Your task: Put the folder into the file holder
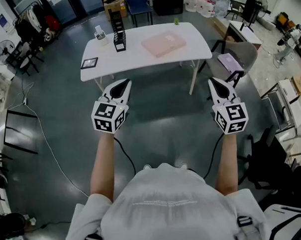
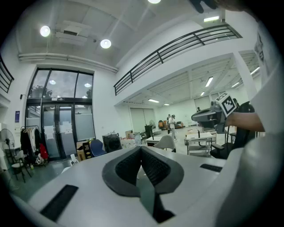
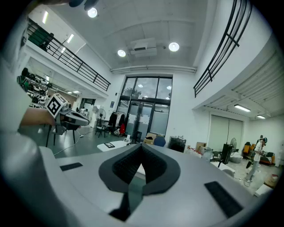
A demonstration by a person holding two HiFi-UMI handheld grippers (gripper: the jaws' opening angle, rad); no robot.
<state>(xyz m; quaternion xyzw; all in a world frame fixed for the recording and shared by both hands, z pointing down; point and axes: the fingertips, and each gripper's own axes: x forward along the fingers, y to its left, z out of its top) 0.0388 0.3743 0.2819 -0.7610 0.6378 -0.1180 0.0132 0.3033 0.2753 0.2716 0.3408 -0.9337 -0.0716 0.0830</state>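
I stand back from the white table (image 1: 193, 42), with bare grey floor (image 1: 160, 127) between me and its near edge, so both tools have free room ahead and to either side. The pink folder (image 1: 164, 44) lies flat near the middle of the tabletop. The black mesh file holder (image 1: 119, 35) stands upright to its left, apart from it. A dark tablet (image 1: 89, 63) sits at the near left corner, and a chair (image 1: 240, 59) stands off the right end. My 2 forearms reach forward, well apart, over the floor. The left gripper (image 1: 123, 84) is clenched on nothing, and so is the right gripper (image 1: 214, 83). Each cube shows square markers; other print is too small to read.
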